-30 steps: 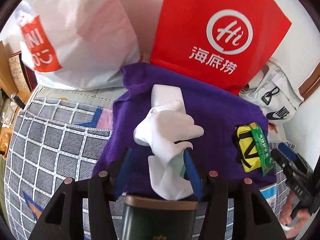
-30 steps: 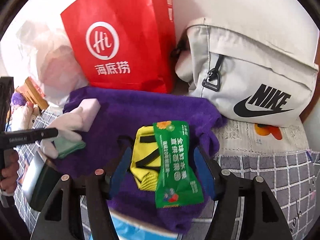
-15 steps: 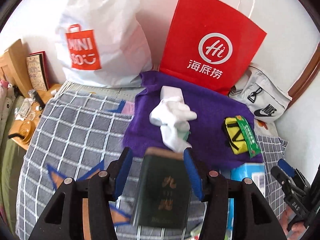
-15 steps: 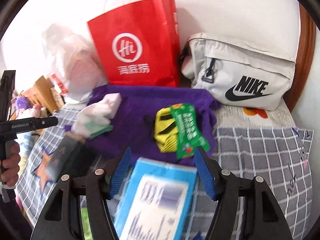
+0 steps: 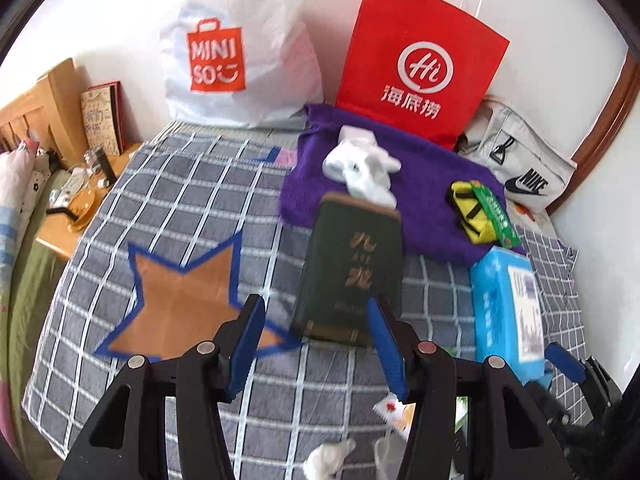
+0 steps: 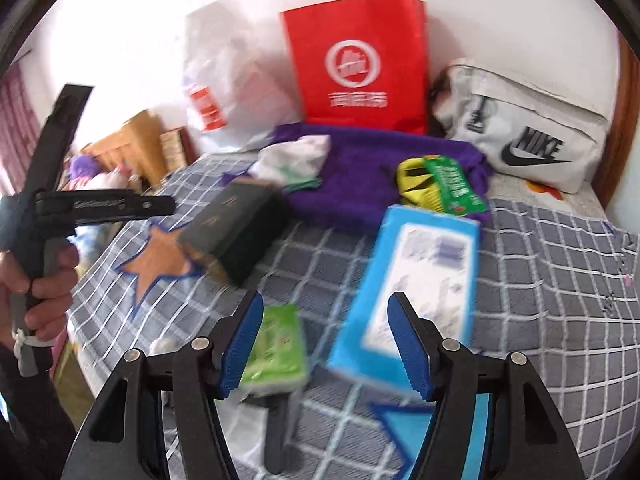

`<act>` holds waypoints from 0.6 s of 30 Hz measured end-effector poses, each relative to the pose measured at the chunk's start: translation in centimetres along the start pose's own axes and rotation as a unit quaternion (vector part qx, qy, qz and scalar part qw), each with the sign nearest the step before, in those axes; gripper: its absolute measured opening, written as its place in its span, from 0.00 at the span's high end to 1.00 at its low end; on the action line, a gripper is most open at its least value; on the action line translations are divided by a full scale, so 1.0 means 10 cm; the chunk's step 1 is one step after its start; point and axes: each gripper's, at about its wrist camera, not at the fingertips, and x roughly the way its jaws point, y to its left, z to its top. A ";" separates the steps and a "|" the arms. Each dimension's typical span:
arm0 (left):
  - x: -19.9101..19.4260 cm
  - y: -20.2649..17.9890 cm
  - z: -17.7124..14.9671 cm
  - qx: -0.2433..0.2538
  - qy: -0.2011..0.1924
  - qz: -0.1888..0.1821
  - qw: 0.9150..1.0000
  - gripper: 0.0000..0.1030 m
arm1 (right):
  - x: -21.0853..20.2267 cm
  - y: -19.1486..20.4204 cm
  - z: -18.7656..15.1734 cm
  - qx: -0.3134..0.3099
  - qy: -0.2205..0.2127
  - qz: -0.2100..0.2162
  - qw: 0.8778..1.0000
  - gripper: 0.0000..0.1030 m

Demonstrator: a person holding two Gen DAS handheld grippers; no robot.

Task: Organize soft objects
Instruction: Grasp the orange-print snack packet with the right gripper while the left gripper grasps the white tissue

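A purple towel (image 5: 432, 184) (image 6: 360, 168) lies at the back of the bed. On it lie a white sock bundle (image 5: 362, 168) (image 6: 292, 158) and a yellow pouch with a green packet (image 5: 482, 212) (image 6: 436, 184). My left gripper (image 5: 316, 344) is open and empty, low over the checked bedspread, just short of a dark green box (image 5: 352, 264) (image 6: 234, 228). My right gripper (image 6: 324, 340) is open and empty above a blue tissue pack (image 6: 416, 296) (image 5: 508, 304) and a green packet (image 6: 276, 348).
A white MINISO bag (image 5: 240, 52), a red paper bag (image 5: 416, 64) and a white Nike bag (image 5: 520, 164) stand along the back wall. A wooden side table (image 5: 68, 216) with small items is left of the bed. Small white items (image 5: 332, 456) lie near the front.
Both grippers have pulled back from the purple towel toward the front of the bed. The socks and the yellow pouch stay on the towel. More of the bed shows.
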 end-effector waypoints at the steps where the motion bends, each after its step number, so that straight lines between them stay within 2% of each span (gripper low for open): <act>1: 0.00 0.03 -0.04 -0.003 0.002 -0.003 1.000 0.51 | 0.01 0.09 -0.04 -0.011 0.002 0.007 1.000 0.37; 5: -0.02 0.17 -0.21 -0.007 0.005 -0.003 1.000 0.51 | 0.13 0.36 -0.15 -0.047 0.012 0.012 0.999 0.38; 7: -0.02 0.25 -0.28 -0.008 0.005 -0.002 1.000 0.51 | 0.24 0.47 -0.19 -0.056 0.020 0.016 0.998 0.42; 9: -0.02 0.32 -0.35 -0.009 0.006 -0.001 1.000 0.51 | 0.35 0.51 -0.21 -0.055 0.031 0.022 0.998 0.52; 13: -0.03 0.46 -0.46 -0.013 0.009 0.004 1.000 0.51 | 0.52 0.55 -0.26 -0.051 0.052 0.016 0.997 0.55; 18: 0.00 0.55 -0.55 -0.021 0.013 -0.001 1.000 0.51 | 0.67 0.60 -0.33 -0.053 0.067 0.009 0.996 0.77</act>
